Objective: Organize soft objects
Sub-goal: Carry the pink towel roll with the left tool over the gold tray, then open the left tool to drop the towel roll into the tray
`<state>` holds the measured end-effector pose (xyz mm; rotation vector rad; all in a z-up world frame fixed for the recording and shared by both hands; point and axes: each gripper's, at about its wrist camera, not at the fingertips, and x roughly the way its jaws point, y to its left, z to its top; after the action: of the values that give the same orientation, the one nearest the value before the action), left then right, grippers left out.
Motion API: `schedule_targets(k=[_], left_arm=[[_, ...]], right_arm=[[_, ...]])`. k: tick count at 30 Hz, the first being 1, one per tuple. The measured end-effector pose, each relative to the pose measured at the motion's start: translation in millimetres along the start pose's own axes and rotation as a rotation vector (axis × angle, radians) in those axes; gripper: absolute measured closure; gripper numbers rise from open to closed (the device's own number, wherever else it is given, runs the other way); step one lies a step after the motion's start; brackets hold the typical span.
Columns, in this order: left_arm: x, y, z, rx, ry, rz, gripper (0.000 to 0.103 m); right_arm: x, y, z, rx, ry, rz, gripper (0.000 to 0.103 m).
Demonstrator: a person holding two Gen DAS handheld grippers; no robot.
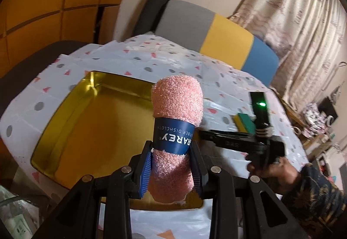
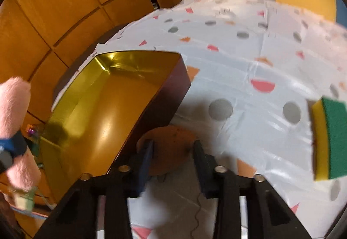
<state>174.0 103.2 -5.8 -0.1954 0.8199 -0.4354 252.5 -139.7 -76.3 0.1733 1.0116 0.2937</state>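
1. Between the pads of the left tool [image 1: 171, 165]: a rolled pink dishcloth [image 1: 176, 108] with a dark blue paper band [image 1: 173, 137] round its middle. The tool is clamped on the roll just below the band; the roll stands out ahead of the fingers, hanging over the gold-lined box [image 1: 86, 121].
2. Handling, judged: light, fluffy, compressible. The pile gives under the pads, so the grip is secure, but the roll can sag or pivot. The best hold is at or near the band, where the roll is tightest; the paper itself may be slick.
3. Right tool [image 2: 172, 165]: jaws apart, nothing between them; only the worktop [image 2: 238, 61] shows in the gap. It sits just right of the box's dark outer wall [image 2: 169, 95].
4. Second soft item: a yellow and green sponge [image 2: 329, 139] lying on the worktop, well off to the right of the right tool. Judged firmer than the cloth; grip across its flat faces.
5. Surroundings: the box interior directly ahead of the left tool looks free of other things. The right tool and the person's hand [image 1: 275, 171] holding it sit close on the left tool's right, which is the main collision risk. A striped cushion [image 1: 216, 30] and curtain [image 1: 303, 22] stand beyond, clear of the work.
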Motion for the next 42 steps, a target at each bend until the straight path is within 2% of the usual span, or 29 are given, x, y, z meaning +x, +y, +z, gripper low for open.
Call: schedule_targets(k=[3, 7, 10, 11, 12, 15, 20, 24, 27, 31, 38, 42], left_arm=[[10, 8, 2, -0.013, 0.008, 0.038, 0.07], [31, 20, 3, -0.033, 0.053, 0.117, 0.07], [48, 19, -2, 0.01, 0.083, 0.165, 0.068], [52, 20, -3, 0.003, 0.093, 0.162, 0.068], [58, 22, -5, -0.006, 0.112, 0.159, 0.067], [68, 29, -9, -0.036, 0.122, 0.188, 0.067], [69, 35, -8, -0.093, 0.105, 0.211, 0.066], [52, 22, -12, -0.073, 0.016, 0.259, 0.066], [36, 9, -21, -0.07, -0.054, 0.222, 0.066], [33, -10, -30, -0.04, -0.049, 0.125, 0.066], [57, -38, -46, -0.037, 0.049, -0.026, 0.062], [73, -52, -56, -0.03, 0.101, -0.053, 0.061]], right_arm=[[4, 1, -1, 0.004, 0.022, 0.023, 0.051], [19, -19, 1, 0.148, 0.065, 0.165, 0.051], [28, -28, 0, 0.219, 0.072, 0.236, 0.05], [28, -28, -1, 0.221, 0.075, 0.244, 0.05], [29, -27, -1, 0.224, 0.082, 0.254, 0.056], [32, -21, 1, 0.205, 0.097, 0.234, 0.064], [24, -15, 0, 0.149, 0.07, 0.171, 0.069], [14, -17, -4, 0.136, 0.041, 0.128, 0.07], [-1, -23, -11, 0.116, 0.011, 0.068, 0.069], [-25, -44, -21, 0.106, -0.019, -0.017, 0.069], [-77, -87, -52, 0.111, -0.048, -0.136, 0.069], [-104, -106, -73, 0.139, -0.067, -0.17, 0.069]])
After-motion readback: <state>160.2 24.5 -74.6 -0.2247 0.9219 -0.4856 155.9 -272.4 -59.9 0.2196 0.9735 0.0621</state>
